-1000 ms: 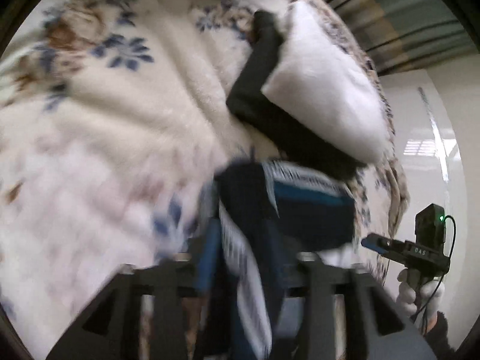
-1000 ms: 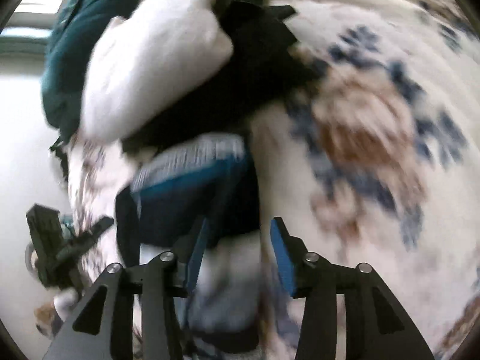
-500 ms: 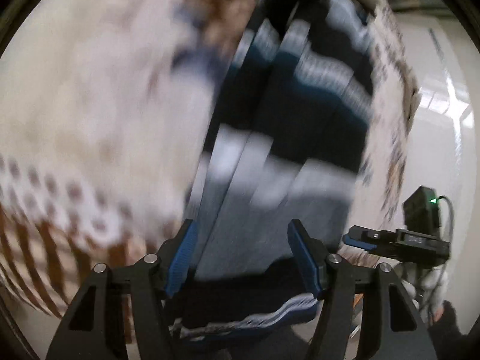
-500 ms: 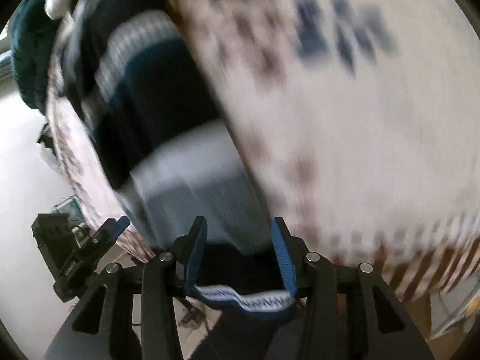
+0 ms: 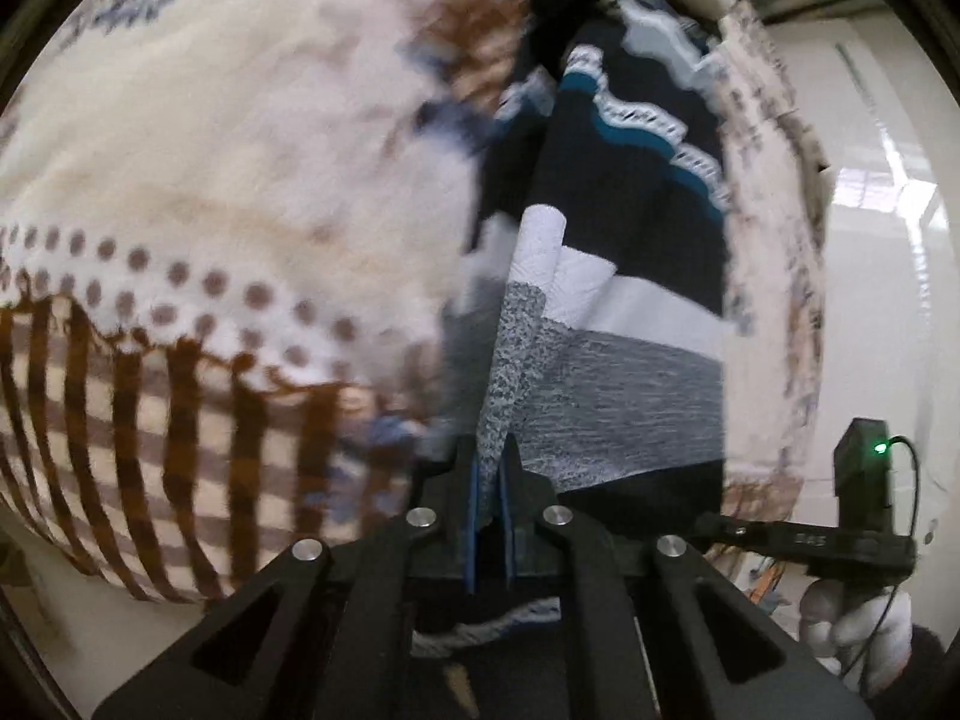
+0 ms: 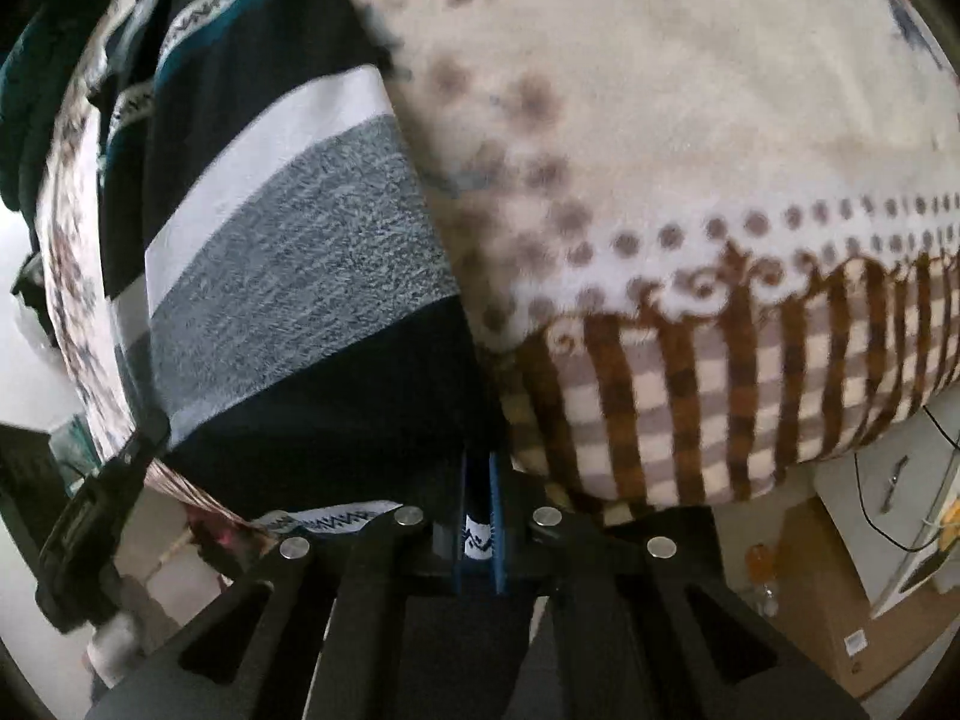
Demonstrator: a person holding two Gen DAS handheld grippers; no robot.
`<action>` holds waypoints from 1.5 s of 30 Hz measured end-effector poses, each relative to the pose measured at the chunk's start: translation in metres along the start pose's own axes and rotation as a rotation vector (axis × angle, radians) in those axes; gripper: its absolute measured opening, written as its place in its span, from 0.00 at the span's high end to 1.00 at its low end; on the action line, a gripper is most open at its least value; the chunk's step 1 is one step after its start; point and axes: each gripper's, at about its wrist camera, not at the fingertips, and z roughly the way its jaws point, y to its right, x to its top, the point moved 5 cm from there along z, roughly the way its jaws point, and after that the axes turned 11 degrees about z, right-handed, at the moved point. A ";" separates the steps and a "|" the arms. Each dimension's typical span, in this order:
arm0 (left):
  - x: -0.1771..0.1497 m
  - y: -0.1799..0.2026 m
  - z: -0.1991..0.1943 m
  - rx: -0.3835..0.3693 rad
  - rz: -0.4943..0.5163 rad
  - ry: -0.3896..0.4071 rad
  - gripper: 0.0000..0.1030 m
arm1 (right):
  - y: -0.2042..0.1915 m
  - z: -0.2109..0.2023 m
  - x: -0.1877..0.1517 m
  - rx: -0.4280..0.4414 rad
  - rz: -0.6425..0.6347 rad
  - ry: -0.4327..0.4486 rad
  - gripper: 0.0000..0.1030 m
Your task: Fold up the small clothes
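a striped knit garment (image 5: pixel 612 324), banded in dark navy, teal, white and speckled grey, is seen lying lengthwise on a cream floral blanket (image 5: pixel 228 168) that covers a bed, with its near hem drawn to the blanket's brown-striped edge. the left gripper (image 5: pixel 489 498) is seen closed on a fold of the grey band at one near corner, cloth pinched between its blue pads. the right gripper (image 6: pixel 478 516) is closed on the patterned hem at the other near corner, a strip of white trim showing between its pads. both sets of jaws have just been closing, with the garment between them. in the left view, the right gripper is seen off to the side, held in a white-gloved hand (image 5: pixel 852 624). the garment appears spread out and only partly smoothed, with a ridge of cloth running up its middle. folding is judged to be at an early stage: both near corners are taken, but no finished fold is visible yet. a white item at the far end is too blurred to identify.
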 end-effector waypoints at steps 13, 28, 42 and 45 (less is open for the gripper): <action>0.102 -0.007 -0.033 -0.159 -0.072 0.070 0.37 | -0.058 -0.047 0.072 0.170 -0.025 0.085 0.54; 0.301 0.002 0.035 -0.073 0.010 0.160 0.89 | -0.127 -0.030 0.171 0.120 -0.159 0.151 0.98; 0.350 0.014 0.035 -0.162 -0.024 0.157 0.62 | -0.168 -0.068 0.265 0.442 -0.022 0.117 0.49; 0.362 0.018 0.042 -0.108 0.002 0.185 0.76 | -0.192 -0.060 0.274 0.374 -0.094 0.130 0.99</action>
